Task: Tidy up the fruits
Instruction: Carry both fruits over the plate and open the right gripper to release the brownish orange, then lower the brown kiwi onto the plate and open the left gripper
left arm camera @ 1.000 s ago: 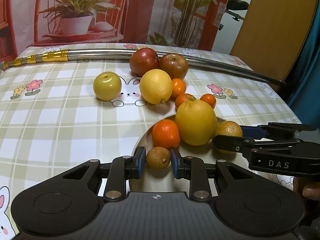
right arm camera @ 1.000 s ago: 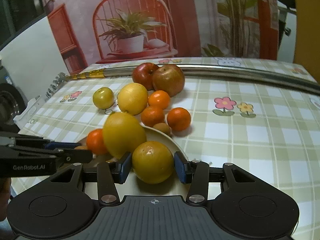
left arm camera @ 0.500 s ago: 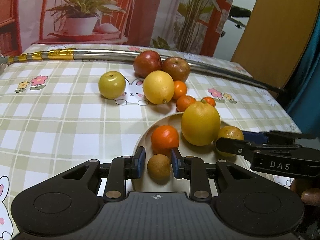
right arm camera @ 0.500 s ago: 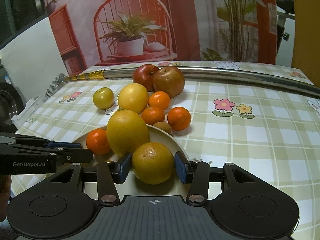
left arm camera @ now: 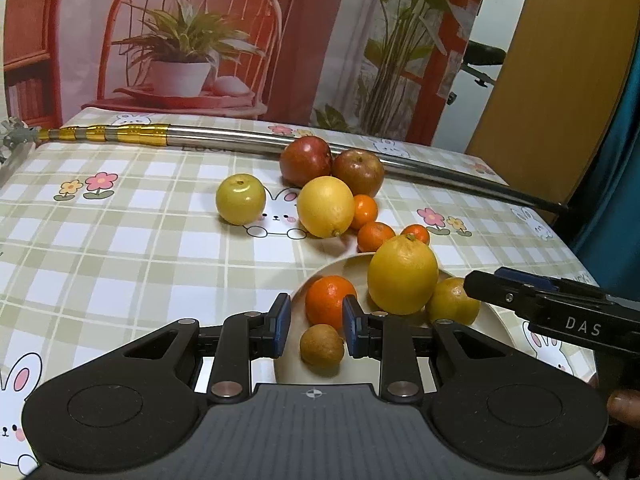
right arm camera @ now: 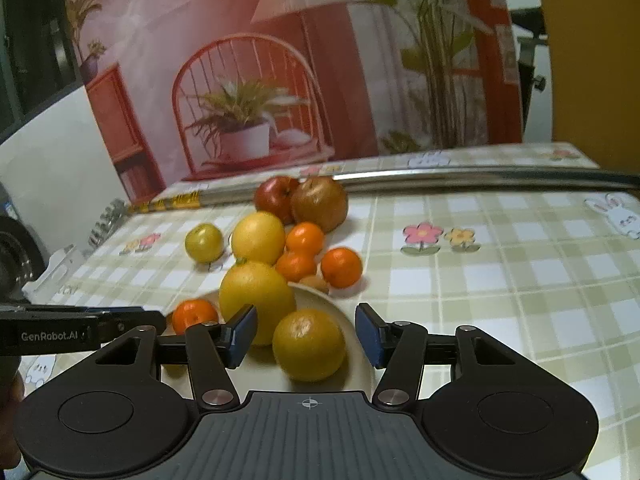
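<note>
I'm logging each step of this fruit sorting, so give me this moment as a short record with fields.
plate: holds four fruits
on plate: large yellow citrus, small orange, brown fruit, dull orange
on tablecloth: red apple, brownish apple, green apple, lemon, three small oranges
left gripper: open, holding nothing
right gripper: open around dull orange, not touching

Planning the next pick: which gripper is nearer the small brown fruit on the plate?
Left. The left gripper has the small brown fruit between its open fingers. The right gripper is open around the orange across the plate.
</note>
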Motion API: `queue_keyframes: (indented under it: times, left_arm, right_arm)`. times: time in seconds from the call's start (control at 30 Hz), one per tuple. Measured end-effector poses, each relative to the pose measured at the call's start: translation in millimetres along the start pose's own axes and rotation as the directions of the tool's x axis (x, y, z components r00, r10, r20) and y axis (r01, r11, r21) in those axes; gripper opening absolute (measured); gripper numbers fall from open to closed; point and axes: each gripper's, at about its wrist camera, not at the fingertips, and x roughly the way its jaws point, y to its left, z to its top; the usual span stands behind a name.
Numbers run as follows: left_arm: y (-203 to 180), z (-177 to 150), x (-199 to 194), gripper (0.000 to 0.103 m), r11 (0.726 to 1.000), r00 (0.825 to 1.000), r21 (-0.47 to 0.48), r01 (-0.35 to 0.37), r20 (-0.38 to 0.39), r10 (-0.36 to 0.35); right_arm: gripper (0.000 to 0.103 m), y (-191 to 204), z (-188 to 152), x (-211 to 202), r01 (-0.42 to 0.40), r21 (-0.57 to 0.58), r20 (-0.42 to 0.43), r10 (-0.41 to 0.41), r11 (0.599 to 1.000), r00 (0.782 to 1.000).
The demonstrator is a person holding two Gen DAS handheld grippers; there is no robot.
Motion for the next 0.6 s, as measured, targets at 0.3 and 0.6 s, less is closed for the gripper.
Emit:
queue_keyframes:
  times: [0.3,0.6]
  left_arm:
    - [-1.1,-0.1,-3.3,0.029,1.000,1.000,-0.001,-0.014,0.009,0.014]
    - [-0.3,0.0,-3.1,0.029,1.000,1.000,-0.004,-0.020,0.002,0.020]
  right_arm:
    - [0.054,-1.1,-2.1,-4.4,0.034,0.013,0.009,-0.034,0.999,0.999]
    - [0.055,-0.6,-4.3,-5.4,0.037,0.015,0.007,-0.037,0.999,0.999]
